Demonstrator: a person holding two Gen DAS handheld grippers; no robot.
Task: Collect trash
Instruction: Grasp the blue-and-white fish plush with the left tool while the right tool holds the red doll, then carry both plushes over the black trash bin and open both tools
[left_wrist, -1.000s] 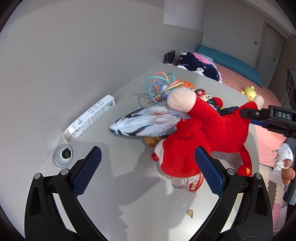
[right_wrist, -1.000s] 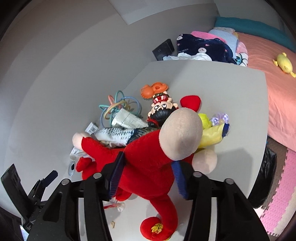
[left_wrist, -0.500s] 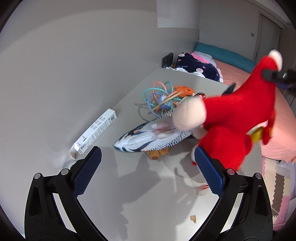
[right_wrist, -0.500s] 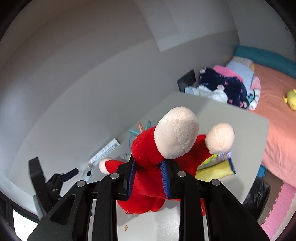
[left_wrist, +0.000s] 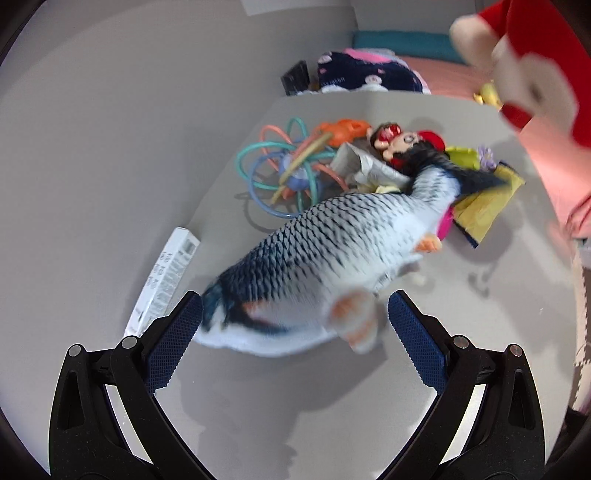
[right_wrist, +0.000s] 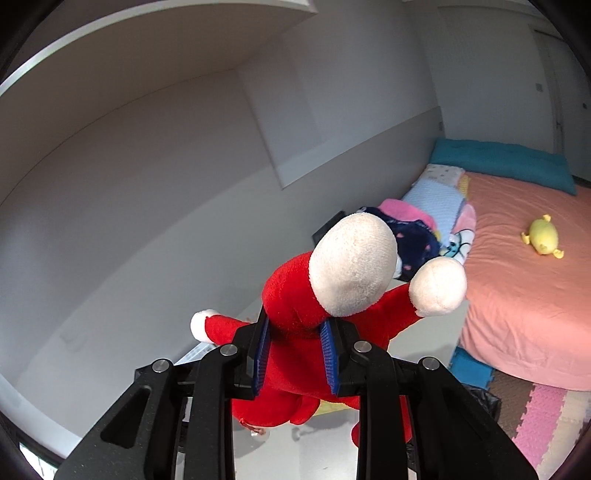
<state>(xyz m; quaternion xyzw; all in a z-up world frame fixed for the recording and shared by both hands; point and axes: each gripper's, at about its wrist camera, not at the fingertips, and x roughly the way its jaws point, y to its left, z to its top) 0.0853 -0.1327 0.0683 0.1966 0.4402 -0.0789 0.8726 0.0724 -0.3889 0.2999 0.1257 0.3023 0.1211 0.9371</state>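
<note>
The red plush toy (right_wrist: 295, 332), cream-tipped, hangs above the bench (left_wrist: 332, 406) pinched in the right claw (right_wrist: 295, 354), while only the left view shows the spread left claw (left_wrist: 294, 332) flanking a fish plush (left_wrist: 332, 251).

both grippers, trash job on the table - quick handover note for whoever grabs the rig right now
Right gripper: shut on the red plush toy, held up off the table.
Left gripper: open, empty, pads either side of the plush fish, not pressing it.
On the table: the fish lies across a toy pile; crumpled paper and a yellow wrapper lie behind it, a white carton at the wall edge.
Done: red plush cleared off the pile.
Left: set the plush aside, shift the fish if needed, then gather the paper, wrapper and carton. No bin is clearly in view.
</note>
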